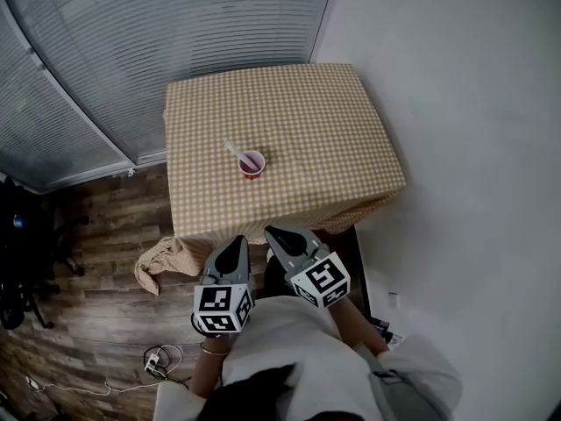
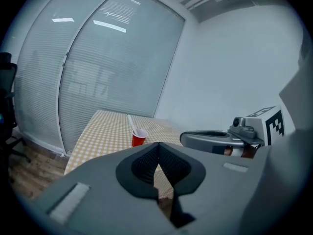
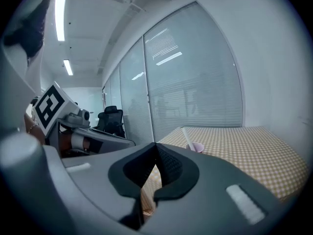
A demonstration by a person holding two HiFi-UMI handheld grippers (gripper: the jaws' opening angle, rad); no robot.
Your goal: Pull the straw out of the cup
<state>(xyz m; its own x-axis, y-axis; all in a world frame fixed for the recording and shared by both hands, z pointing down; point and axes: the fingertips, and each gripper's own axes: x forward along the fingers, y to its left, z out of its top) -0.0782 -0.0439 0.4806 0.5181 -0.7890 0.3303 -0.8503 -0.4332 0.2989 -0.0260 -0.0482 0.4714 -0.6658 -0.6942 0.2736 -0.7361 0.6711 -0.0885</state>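
A small red cup (image 1: 252,164) stands near the middle of the checkered table (image 1: 333,121), with a white straw (image 1: 234,150) leaning out of it toward the left. The cup (image 2: 139,138) and straw (image 2: 130,122) show far ahead in the left gripper view, and the cup (image 3: 197,147) and straw (image 3: 186,137) likewise in the right gripper view. My left gripper (image 1: 235,240) and right gripper (image 1: 273,233) hover side by side short of the table's near edge, well apart from the cup. Both are shut with nothing between the jaws.
The table's yellow checkered cloth hangs over the near edge, and a bunched fold (image 1: 159,261) droops at the lower left. Window blinds (image 1: 131,42) run behind the table, a white wall (image 1: 456,103) on the right. A cable (image 1: 162,358) lies on the wooden floor. An office chair (image 3: 111,117) stands at the left.
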